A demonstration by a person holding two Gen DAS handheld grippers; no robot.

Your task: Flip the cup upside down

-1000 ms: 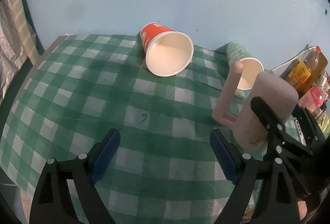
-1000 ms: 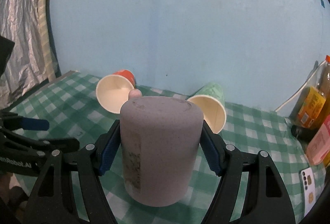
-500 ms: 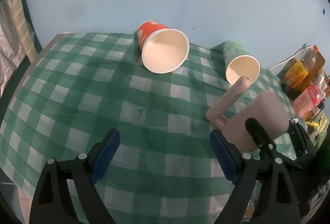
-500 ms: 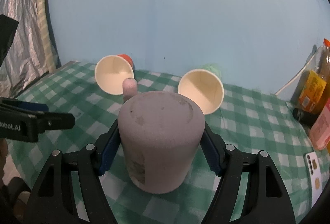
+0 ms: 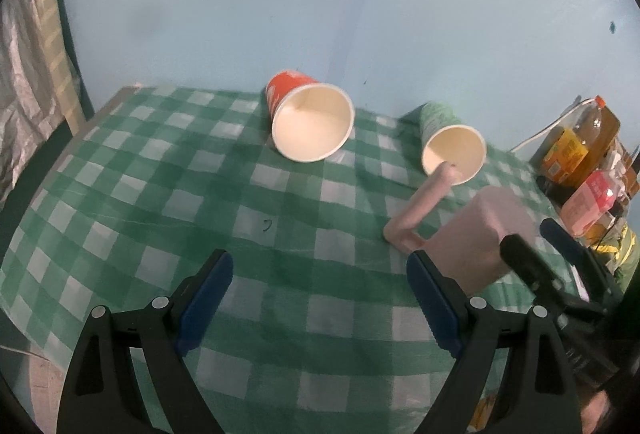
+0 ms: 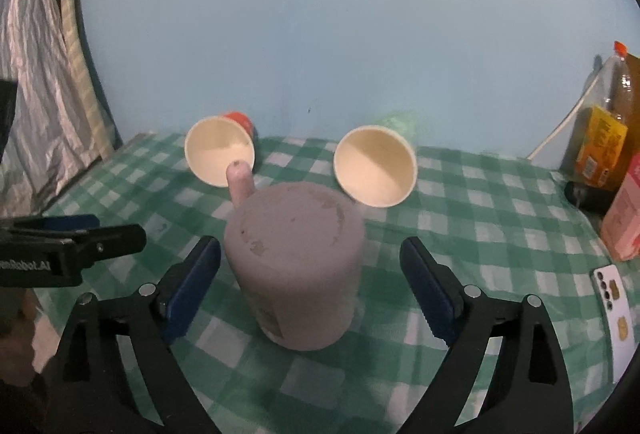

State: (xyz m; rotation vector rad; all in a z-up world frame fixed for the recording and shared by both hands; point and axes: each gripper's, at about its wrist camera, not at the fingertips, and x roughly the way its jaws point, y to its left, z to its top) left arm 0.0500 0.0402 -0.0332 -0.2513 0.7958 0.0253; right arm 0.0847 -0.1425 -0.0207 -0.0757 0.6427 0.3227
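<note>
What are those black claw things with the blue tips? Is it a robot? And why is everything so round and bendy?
It is no robot. A person holds one grabbing tool in each hand, and each has a tiny wide-eyed camera, which bends the picture round. One picture looks along the left tongs, the other along the right tongs. Both tongs are open. The blue bits are soft pads for gripping.

Between the right tongs stands a pink mug, bottom up on the green checked tablecloth, with its handle pointing away. Nothing squeezes it now; there are gaps on both sides.

Behind it a red paper cup and a green paper cup lie on their sides. Bottles stand at the right edge.
</note>
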